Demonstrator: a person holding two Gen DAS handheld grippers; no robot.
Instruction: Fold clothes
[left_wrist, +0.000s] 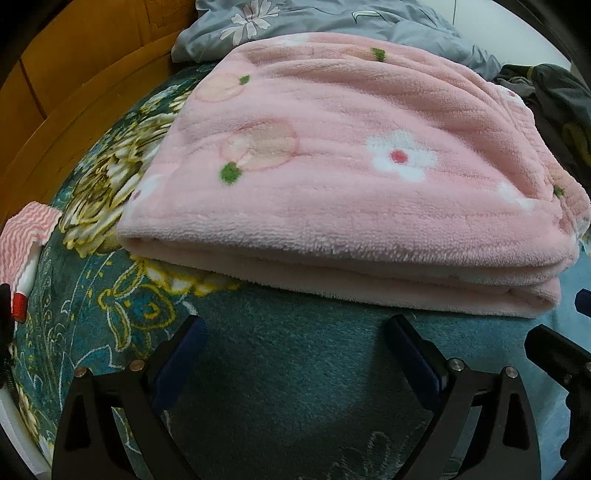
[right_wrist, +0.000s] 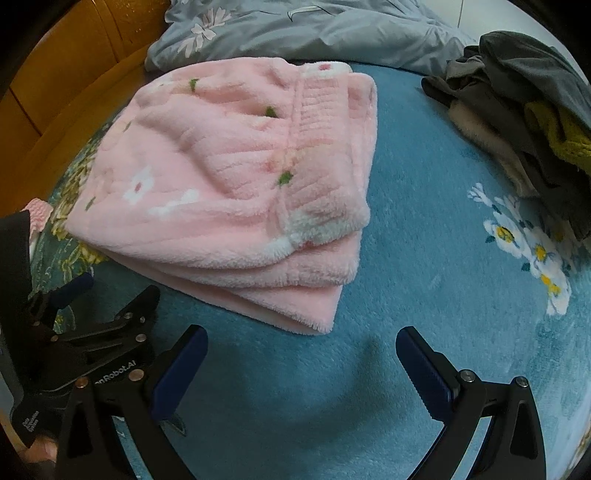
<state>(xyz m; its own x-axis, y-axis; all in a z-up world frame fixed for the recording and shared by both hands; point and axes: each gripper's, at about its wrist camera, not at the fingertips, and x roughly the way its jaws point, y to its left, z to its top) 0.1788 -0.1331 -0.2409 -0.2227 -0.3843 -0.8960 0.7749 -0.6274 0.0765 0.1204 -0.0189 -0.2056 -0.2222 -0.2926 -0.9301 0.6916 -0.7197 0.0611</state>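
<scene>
Inspecting from the jaws outward, findings as follows.

Left gripper (left_wrist: 295, 332): jaws spread wide apart, holding nothing, poised low over the bed covering just short of the garment's near folded edge.

Right gripper (right_wrist: 301, 341): jaws likewise wide apart and empty, set near the garment's near right corner without touching it; the left gripper's black frame is visible beside it at the left of the right wrist view.

Pink fleece garment with white flower and green leaf print (left_wrist: 332, 177): folded into a flat, layered stack, lying on the bed; a ribbed band runs along its top right side.

Teal plush bed blanket with yellow and white floral pattern (right_wrist: 424, 277): lies under the garment and under both grippers.

Pile of dark grey and olive-yellow clothes (right_wrist: 524, 122): unfolded heap at the far right, well apart from the pink stack.

Grey floral-print quilt (right_wrist: 295, 33): bunched behind the pink garment.

Orange wooden bed frame (left_wrist: 74, 81): at the left edge.
</scene>
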